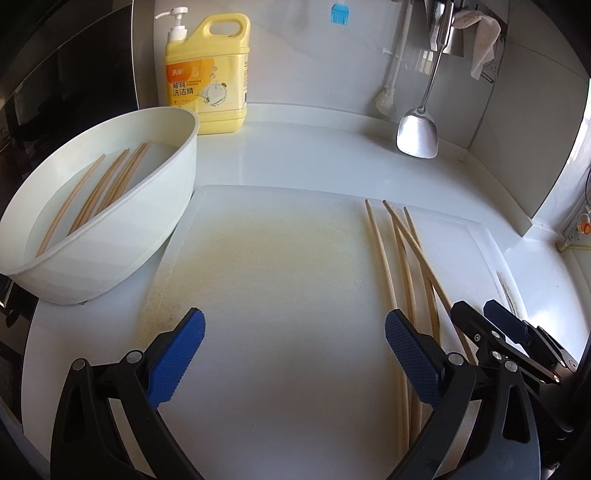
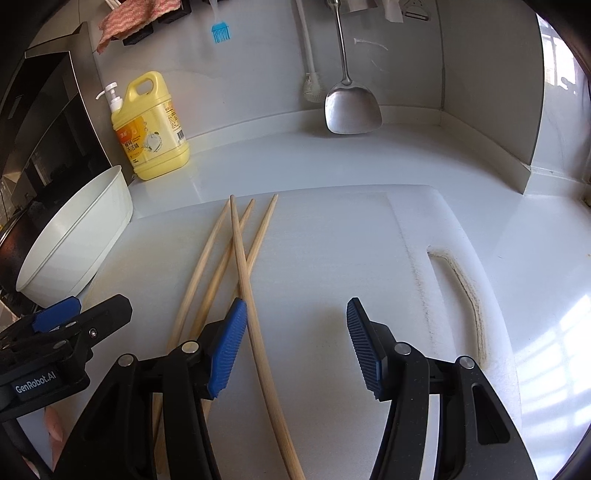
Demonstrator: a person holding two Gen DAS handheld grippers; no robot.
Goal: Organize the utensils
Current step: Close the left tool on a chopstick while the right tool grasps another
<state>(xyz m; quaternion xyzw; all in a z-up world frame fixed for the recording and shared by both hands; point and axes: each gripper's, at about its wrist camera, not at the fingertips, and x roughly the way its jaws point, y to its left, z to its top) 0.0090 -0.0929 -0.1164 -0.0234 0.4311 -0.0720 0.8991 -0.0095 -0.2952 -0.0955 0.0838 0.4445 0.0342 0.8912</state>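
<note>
Several wooden chopsticks [image 1: 381, 254] lie lengthwise on the right part of a white cutting board [image 1: 277, 277], one crossing the others. A white oval basin [image 1: 110, 251] on the left holds several more chopsticks [image 1: 92, 199]. My left gripper [image 1: 295, 332] is open over the bare middle of the board, its right pad beside the chopsticks. My right gripper [image 2: 297, 314] is open low over the board [image 2: 332, 240]; one chopstick [image 2: 258, 350] lies between its fingers, close to the left pad [image 2: 227, 350]. Each gripper shows at the edge of the other's view.
A yellow detergent bottle [image 1: 207, 81] stands behind the basin. A metal spatula [image 1: 417, 133], a white brush [image 1: 386, 99] and a blue brush [image 1: 339, 14] hang on the back wall. A dark appliance [image 1: 55, 74] borders the left; the wall corner closes the right.
</note>
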